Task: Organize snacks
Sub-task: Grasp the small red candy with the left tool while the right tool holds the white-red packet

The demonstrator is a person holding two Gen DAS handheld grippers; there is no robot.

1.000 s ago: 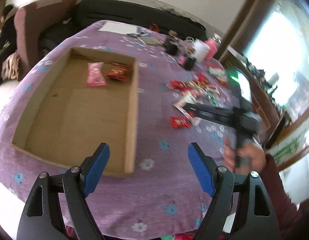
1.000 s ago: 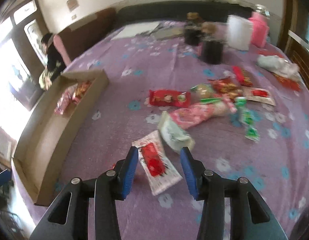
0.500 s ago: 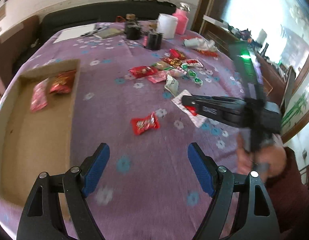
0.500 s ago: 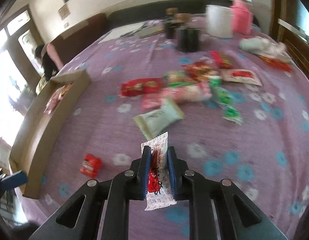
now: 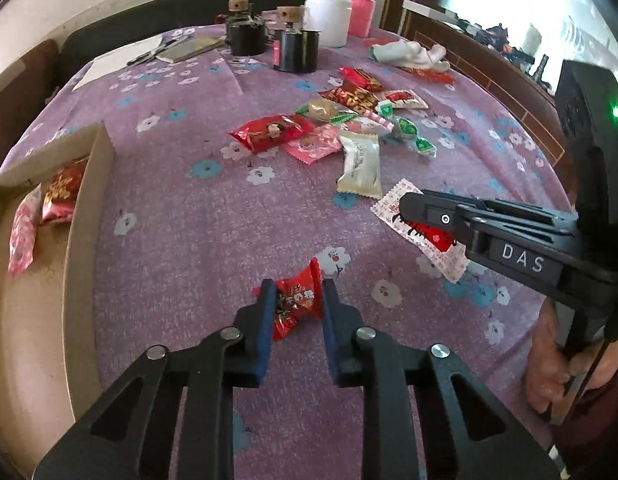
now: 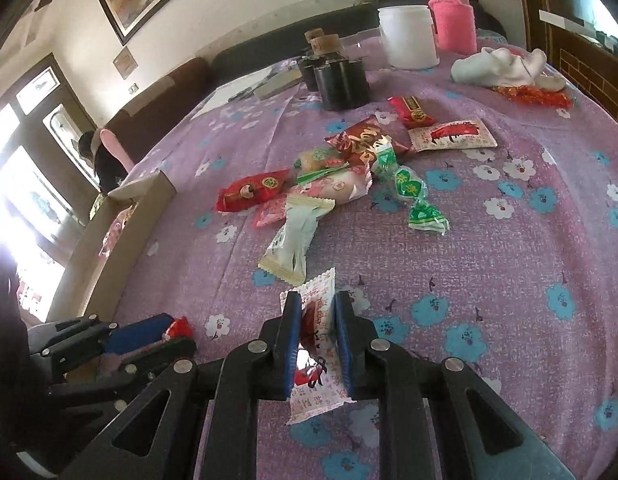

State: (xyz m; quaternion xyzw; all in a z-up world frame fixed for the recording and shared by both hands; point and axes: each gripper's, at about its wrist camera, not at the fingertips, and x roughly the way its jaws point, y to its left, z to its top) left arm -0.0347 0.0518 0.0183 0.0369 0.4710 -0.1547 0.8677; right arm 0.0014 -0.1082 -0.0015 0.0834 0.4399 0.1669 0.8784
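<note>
Both tongs have closed since a second ago, the left swinging away from the cardboard box [image 5: 85, 216] toward the loose snacks. Left to right: the box at nine o'clock on the purple-clothed desk [image 5: 197, 216] holds a pink packet and a red-gold one. Left tongs [image 5: 295, 294] at six o'clock have just closed and now pinch a small red candy [image 5: 297, 304]. Right tongs [image 6: 315, 308] clamp a white-and-red sachet [image 6: 319, 344] lying on the cloth. Remaining snacks [image 6: 349, 168] cluster toward twelve o'clock.
</note>
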